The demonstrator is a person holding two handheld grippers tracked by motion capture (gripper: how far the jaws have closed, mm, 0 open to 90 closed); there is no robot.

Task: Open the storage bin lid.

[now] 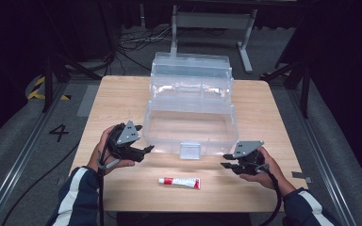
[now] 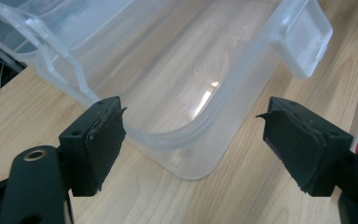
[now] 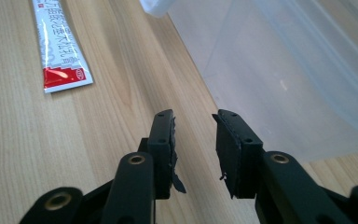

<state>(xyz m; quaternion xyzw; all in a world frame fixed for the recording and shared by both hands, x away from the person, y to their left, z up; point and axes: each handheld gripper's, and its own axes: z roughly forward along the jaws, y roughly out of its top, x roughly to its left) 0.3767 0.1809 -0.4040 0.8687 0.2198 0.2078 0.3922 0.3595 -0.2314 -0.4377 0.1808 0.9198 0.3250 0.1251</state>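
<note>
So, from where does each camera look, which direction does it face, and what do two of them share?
High view: above the person's side, looking forward and down on the table; both forearms, left tool and right tool show.
Left gripper view: rides the left tool, looking between wide open jaws at the clear box corner.
Right gripper view: rides the right tool, jaws narrowly apart, facing the box wall.
Shared: the red-and-white tube appears in every view, also the box.
</note>
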